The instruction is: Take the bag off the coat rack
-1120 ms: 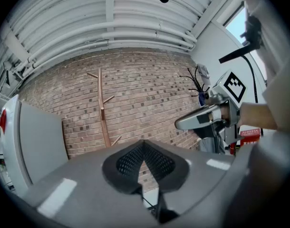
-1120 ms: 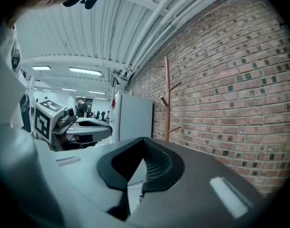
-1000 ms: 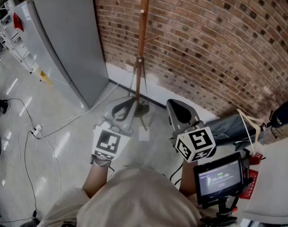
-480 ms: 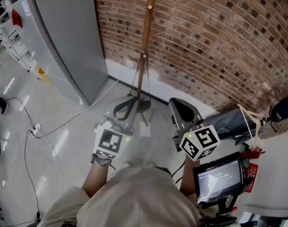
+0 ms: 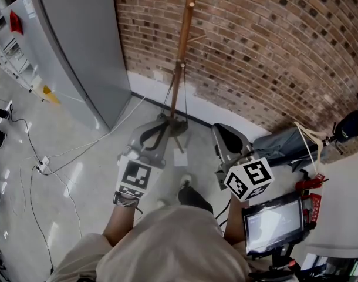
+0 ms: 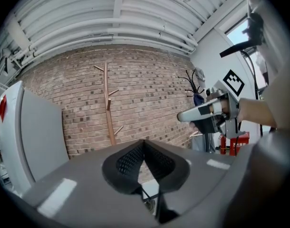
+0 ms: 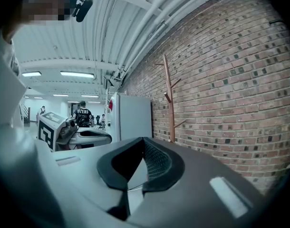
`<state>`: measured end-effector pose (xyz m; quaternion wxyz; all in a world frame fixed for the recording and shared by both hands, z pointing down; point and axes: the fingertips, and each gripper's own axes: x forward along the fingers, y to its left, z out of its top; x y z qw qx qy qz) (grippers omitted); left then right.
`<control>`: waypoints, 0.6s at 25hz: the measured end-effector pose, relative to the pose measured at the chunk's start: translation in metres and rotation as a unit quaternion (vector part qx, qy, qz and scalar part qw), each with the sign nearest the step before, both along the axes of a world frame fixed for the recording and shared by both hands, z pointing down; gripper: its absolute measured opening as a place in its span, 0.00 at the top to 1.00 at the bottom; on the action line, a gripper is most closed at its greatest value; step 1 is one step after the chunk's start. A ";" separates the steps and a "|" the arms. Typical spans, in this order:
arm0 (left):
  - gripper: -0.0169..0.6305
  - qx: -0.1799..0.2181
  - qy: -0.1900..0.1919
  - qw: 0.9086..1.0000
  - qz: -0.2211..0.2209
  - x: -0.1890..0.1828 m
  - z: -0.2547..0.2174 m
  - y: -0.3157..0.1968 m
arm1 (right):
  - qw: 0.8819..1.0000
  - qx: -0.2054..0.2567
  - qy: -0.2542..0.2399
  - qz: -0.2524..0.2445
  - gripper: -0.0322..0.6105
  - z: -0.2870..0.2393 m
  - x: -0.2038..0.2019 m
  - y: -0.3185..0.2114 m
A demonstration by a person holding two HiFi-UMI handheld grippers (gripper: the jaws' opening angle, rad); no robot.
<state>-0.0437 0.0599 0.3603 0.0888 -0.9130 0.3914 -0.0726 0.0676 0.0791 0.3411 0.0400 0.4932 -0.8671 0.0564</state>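
Observation:
A bare wooden coat rack (image 5: 182,63) stands against the brick wall ahead; no bag shows on its pegs in any view. It also appears in the left gripper view as the coat rack (image 6: 108,106) and in the right gripper view as the coat rack (image 7: 169,99). A grey fabric bundle with pale straps (image 5: 284,145) lies at the right by the wall. My left gripper (image 5: 165,124) is held out short of the rack's foot, shut and empty. My right gripper (image 5: 222,129) is level with it to the right, also shut with nothing in it.
A tall grey cabinet (image 5: 79,51) stands left of the rack. Cables and a power strip (image 5: 44,164) lie on the floor at the left. A white table (image 5: 343,210) and a small screen (image 5: 273,222) are at the right. A person (image 7: 82,113) stands far back in the hall.
The view has shifted toward the rack, which now sits further right and nearer. A dark shoe has come into sight below the grippers. Both grippers stay shut.

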 end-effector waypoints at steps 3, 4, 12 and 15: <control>0.97 -0.006 -0.002 1.000 0.000 -0.002 0.003 -0.007 | 1.000 -0.002 -0.001 -0.006 0.95 0.002 -0.007 -0.008; 0.97 -0.008 -0.003 1.000 0.000 -0.002 0.005 -0.010 | 1.000 -0.004 -0.002 -0.009 0.95 0.004 -0.008 -0.011; 0.97 -0.014 -0.015 1.000 -0.002 0.007 0.013 -0.057 | 1.000 -0.007 -0.014 -0.023 0.95 0.014 -0.006 -0.067; 0.97 -0.018 -0.018 1.000 -0.007 0.014 0.014 -0.081 | 0.999 -0.009 -0.016 -0.027 0.95 0.017 0.000 -0.093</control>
